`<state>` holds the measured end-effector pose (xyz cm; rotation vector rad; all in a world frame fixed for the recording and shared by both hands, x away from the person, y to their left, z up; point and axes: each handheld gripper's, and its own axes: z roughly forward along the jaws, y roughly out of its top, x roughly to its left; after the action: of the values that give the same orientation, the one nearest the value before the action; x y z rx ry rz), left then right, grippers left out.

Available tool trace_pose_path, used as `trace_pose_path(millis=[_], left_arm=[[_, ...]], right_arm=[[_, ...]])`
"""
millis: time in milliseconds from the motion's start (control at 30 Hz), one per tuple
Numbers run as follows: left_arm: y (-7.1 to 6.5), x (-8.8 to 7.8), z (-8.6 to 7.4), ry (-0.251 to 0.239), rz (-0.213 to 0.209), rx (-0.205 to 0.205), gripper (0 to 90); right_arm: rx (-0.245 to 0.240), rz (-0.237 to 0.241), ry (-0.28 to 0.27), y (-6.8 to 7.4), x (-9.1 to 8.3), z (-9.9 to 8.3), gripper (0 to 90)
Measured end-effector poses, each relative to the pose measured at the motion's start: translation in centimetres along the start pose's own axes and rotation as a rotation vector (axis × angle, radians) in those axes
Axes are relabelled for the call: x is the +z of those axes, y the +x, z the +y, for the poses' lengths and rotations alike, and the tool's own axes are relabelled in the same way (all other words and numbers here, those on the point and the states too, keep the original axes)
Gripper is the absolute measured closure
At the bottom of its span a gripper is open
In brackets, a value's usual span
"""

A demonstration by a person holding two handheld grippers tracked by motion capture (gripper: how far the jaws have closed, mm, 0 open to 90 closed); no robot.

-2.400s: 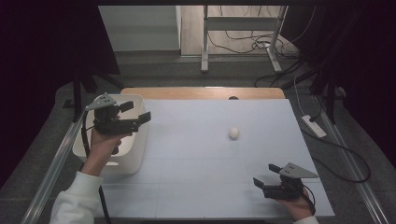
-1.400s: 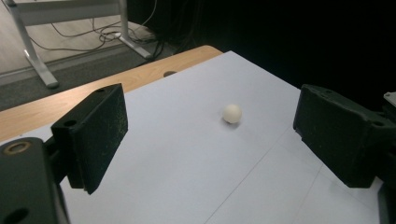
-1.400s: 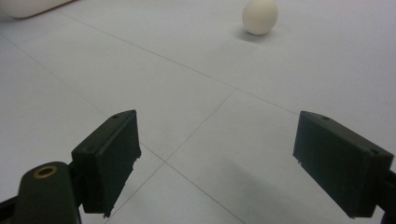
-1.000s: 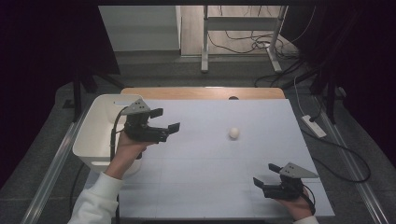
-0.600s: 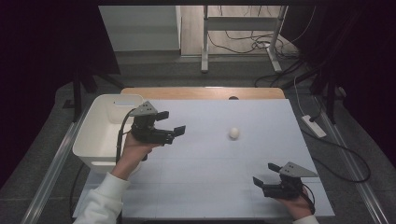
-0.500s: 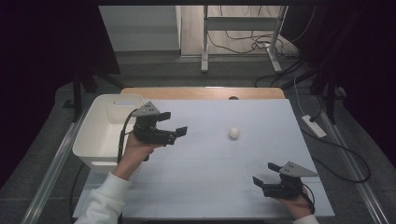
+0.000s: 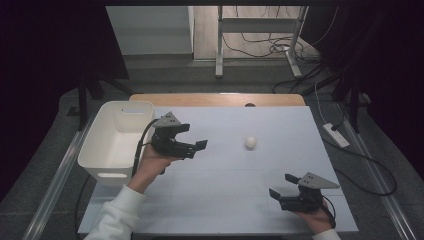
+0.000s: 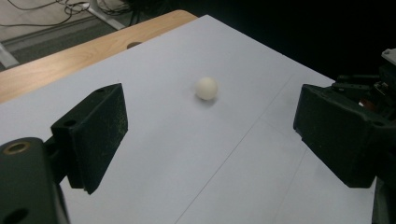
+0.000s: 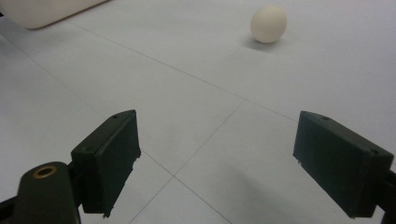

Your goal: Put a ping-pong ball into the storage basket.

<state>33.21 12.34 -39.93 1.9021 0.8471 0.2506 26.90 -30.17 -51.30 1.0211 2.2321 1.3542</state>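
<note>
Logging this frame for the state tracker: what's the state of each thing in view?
left hand-held gripper: open, holds nothing, raised beside the bin, aimed at the egg
right hand-held gripper: open, holds nothing, low at the table's near edge
egg: loose on the table, untouched
bin: upright, looks empty

1. The left gripper [image 7: 192, 137] is hovering with jaws spread wide, and bare white table [image 7: 225, 200] is lying between it and the ball [image 7: 250, 142].
2. The white bin [image 7: 116, 140] is standing just behind and beside that gripper, blocking the way at the table's left edge.
3. The right gripper [image 7: 280, 196] is sitting at the near right with jaws parted, well apart from the ball, with bare table lying between them.
4. Nothing is crowding the ball on any side.
</note>
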Motion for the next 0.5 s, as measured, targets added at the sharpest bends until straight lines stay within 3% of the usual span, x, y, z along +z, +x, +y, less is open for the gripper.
trace_pose_path(millis=[500], left_arm=[[-0.7,2.7,0.1,0.03,-0.019,0.009,11.5]], right_arm=[[-0.002,0.011,-0.005,-0.1,-0.1,-0.1,14.4]])
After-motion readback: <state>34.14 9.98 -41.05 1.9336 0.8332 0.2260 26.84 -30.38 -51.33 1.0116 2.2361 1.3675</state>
